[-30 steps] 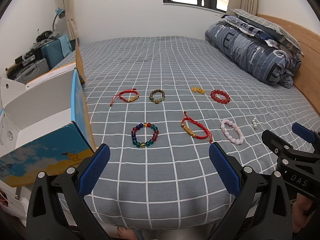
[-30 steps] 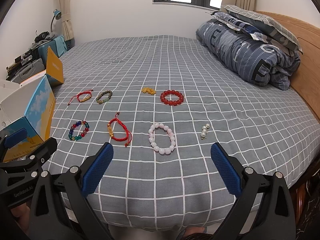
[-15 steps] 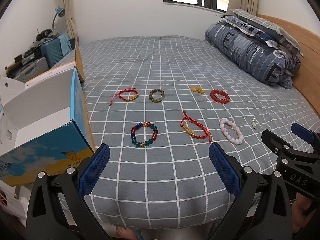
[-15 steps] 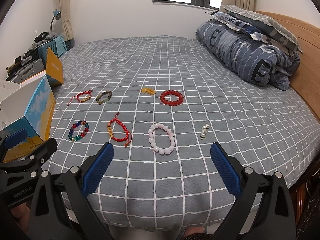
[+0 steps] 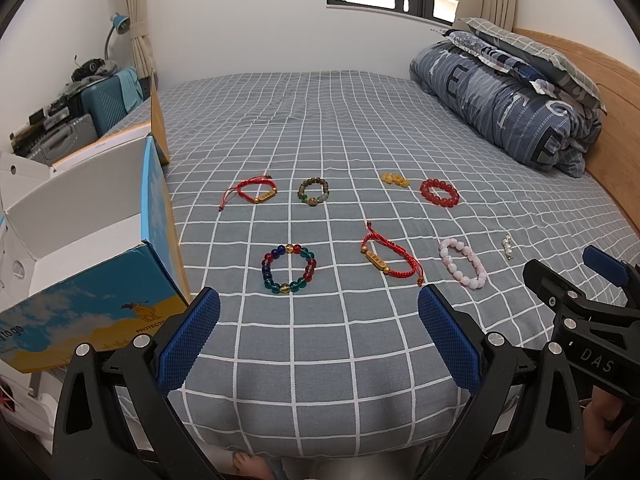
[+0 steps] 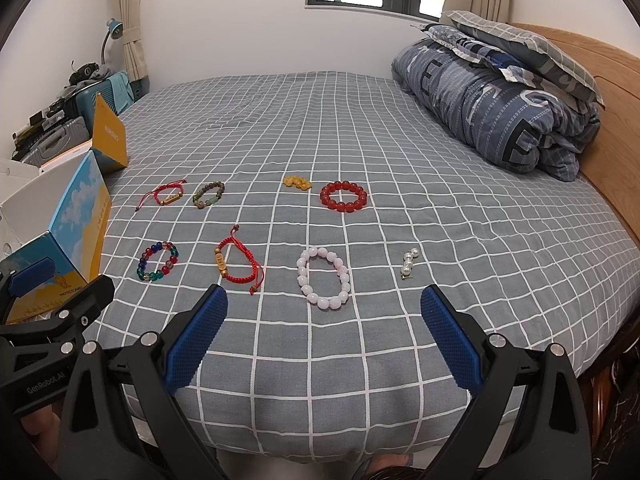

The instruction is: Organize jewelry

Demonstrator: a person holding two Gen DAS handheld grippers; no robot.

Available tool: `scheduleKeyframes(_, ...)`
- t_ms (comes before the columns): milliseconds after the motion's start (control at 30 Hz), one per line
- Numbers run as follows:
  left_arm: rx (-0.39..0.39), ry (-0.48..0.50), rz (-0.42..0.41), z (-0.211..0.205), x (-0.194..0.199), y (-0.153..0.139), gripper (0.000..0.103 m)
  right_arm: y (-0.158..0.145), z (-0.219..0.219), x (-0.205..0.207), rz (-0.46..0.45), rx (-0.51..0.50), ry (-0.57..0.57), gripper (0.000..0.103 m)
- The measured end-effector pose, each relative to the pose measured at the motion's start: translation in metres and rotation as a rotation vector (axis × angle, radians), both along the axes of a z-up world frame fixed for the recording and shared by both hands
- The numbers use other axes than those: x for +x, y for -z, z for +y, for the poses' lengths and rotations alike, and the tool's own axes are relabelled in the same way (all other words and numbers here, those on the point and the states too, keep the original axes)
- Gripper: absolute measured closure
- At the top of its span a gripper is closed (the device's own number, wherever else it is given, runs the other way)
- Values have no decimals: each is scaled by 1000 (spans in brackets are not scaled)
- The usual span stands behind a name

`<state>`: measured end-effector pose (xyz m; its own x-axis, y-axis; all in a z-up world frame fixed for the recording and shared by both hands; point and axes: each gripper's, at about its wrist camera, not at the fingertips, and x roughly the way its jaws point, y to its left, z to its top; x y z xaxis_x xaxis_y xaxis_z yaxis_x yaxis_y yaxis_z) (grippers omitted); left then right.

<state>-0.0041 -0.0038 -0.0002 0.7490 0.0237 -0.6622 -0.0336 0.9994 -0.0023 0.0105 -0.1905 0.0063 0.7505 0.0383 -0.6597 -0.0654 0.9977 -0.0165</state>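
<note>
Several pieces of jewelry lie in two rows on the grey checked bed. The near row has a multicolour bead bracelet, a red cord bracelet, a pink bead bracelet and a small pearl piece. The far row has a red cord bracelet, a brown-green bead bracelet, a yellow bead piece and a red bead bracelet. My left gripper and my right gripper are both open and empty, held above the bed's near edge.
An open blue-and-yellow cardboard box stands at the bed's left edge, also in the right wrist view. A folded quilt and pillows lie at the far right against the wooden headboard. Suitcases and clutter stand at the far left.
</note>
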Motion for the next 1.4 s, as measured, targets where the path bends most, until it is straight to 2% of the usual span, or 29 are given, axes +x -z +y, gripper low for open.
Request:
scheduleKeyframes(467,1,-4,-29,-3,-2,-16,6,-16,-4,-2,-24,21,8,10)
scheduleKeyframes(767,-3,-44,-61,9,18,-55,6,-44,-21,12,-40,28,61,10)
scheduleKeyframes(900,18,-58,-64,13,45,-73,6,-48,-26,28,-23,20,76,10)
scheduleKeyframes(1067,12,-41,-30,13,80,-79,6,-49,-30,56,4,-4,84,10)
scheduleKeyframes(1233,19,-20,53,6,128,-64,6,-35,-37,93,50,-23,91,10)
scheduleKeyframes(1400,27,34,134,-10,177,-35,6,-9,-50,127,105,-37,100,10)
